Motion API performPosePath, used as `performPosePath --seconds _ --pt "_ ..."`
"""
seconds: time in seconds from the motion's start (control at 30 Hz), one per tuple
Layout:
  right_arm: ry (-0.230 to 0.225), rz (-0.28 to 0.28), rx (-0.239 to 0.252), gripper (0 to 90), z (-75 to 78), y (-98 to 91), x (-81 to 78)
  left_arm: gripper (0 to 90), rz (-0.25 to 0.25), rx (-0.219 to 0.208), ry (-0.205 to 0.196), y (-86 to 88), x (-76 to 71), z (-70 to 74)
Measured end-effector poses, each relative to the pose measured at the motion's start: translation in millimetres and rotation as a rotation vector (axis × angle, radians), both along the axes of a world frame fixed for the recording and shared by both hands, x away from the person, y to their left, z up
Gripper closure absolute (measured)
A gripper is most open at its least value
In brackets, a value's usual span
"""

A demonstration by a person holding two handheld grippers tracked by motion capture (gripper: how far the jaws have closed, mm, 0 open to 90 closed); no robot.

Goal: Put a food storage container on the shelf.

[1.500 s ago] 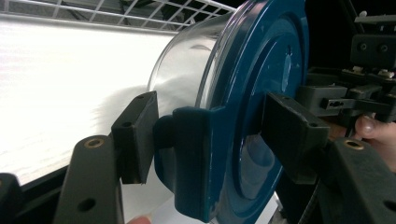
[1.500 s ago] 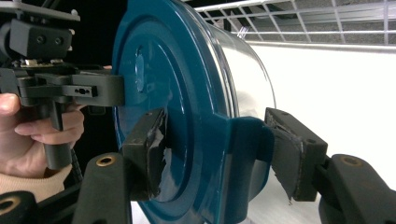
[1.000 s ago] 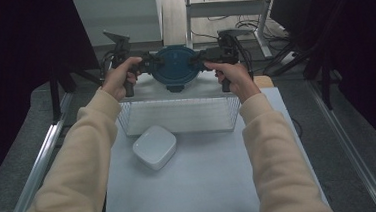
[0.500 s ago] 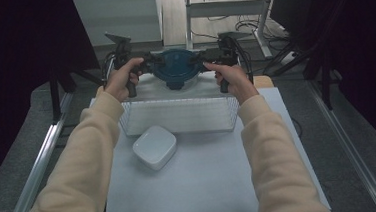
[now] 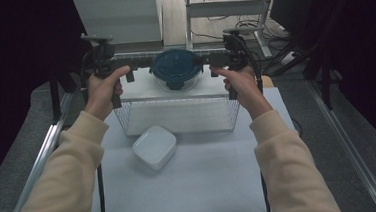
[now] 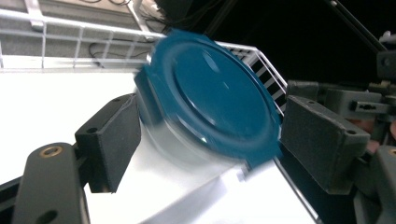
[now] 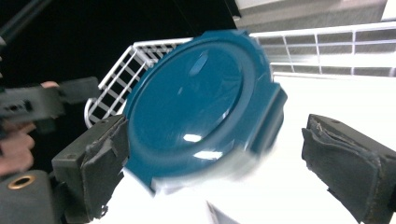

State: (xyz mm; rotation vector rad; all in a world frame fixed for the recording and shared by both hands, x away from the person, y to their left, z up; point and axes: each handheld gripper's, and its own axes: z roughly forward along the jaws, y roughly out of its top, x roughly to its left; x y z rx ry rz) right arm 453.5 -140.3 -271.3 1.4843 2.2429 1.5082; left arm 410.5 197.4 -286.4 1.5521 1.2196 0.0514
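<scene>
and there's the release: the round glass container with its dark blue lid [image 5: 176, 67] now sits at the far edge of the bench, just beyond the white wire basket [image 5: 176, 116], and both tools are letting it go. the left hand-held gripper [image 5: 132, 70] has just been opening its jaws; in the left gripper view the black pads stand apart on either side of the lid [image 6: 212, 102], with a gap between each pad and the rim, so nothing is pinched. same story on the other side: the right hand-held gripper [image 5: 207, 62] has just been opening too, and the right gripper view shows the container [image 7: 201, 105] between its spread jaws, the far pad well clear of it, the near pad close but, as far as i can tell, not pressing. the container looks blurred in both gripper views, so exact contact is hard to call. by my reading the set-down of the container is done, or all but done, and what's left is to draw both tools back from it. the white rounded-square lidded box [image 5: 155, 147] waits just in front of the basket, near the middle of the bench, untouched, and it may well be next.
</scene>
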Motion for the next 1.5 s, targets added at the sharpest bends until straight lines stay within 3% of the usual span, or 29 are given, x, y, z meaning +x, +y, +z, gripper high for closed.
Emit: performPosePath --seconds 0.07,0.2,0.23,0.3,0.37,0.43,0.57,0.7,0.77,0.87,0.9,0.97,1.1,1.17,1.23,1.5 --pt "-0.038 0.025 -0.028 9.2 -1.8 -3.9 -15.8 21.4 -0.025 0.032 -0.019 -2.7 -20.4 -5.2" --pt "-0.083 0.061 -0.028 11.3 -10.5 -15.4 -44.9 22.3 -0.06 0.083 -0.05 -7.0 -49.3 -19.0" --pt "-0.114 0.078 -0.043 13.3 -16.5 -21.2 -60.5 22.5 -0.069 0.094 -0.052 -8.8 -56.8 -23.2" --pt "-0.126 0.085 -0.049 13.9 -19.1 -23.1 -66.8 23.1 -0.089 0.121 -0.071 -11.3 -71.9 -31.7" --pt "-0.193 0.113 -0.07 16.0 -31.9 -31.6 -95.4 25.3 -0.102 0.17 -0.102 -13.5 -93.1 -43.2" --pt "-0.201 0.119 -0.075 16.4 -35.5 -33.7 -101.9 25.5 -0.102 0.185 -0.111 -14.1 -100.7 -47.6" --pt "-0.259 0.142 -0.12 19.1 -63.3 -46.9 -143.5 25.7 -0.105 0.265 -0.127 -20.1 -130.4 -68.6" --pt "-0.248 0.152 -0.131 20.6 -80.3 -53.5 -161.4 25.9 -0.102 0.29 -0.128 -19.2 -152.3 -88.4" --pt "-0.241 0.146 -0.146 21.0 -89.0 -57.0 -170.9 26.6 -0.073 0.314 -0.129 -16.9 -158.5 -96.0" --pt "-0.229 0.144 -0.16 22.0 -101.4 -60.2 -182.5 26.7 -0.081 0.278 -0.109 -9.5 -168.2 -108.4" --pt "-0.209 0.147 -0.184 22.5 -114.4 -60.4 -189.8 26.9 -0.07 0.282 -0.106 -6.8 -172.6 -113.6" --pt "-0.202 0.146 -0.194 22.5 -119.1 -60.5 -191.2 26.9 -0.072 0.284 -0.091 -2.0 -177.4 -122.3" --pt "-0.142 0.136 -0.222 22.6 -143.6 -61.7 -193.0 26.8 -0.061 0.314 -0.06 6.0 -182.0 -137.6" --pt "-0.124 0.126 -0.223 22.6 -151.5 -63.0 -194.6 26.8 -0.06 0.315 -0.049 9.2 -184.0 -145.5" --pt "-0.112 0.133 -0.237 22.7 -161.0 -63.8 -198.9 26.8 -0.056 0.344 -0.038 10.2 -184.7 -152.4" --pt "-0.094 0.152 -0.27 22.7 -174.7 -66.0 -203.9 26.8 -0.065 0.369 -0.013 6.3 -183.5 -163.6"
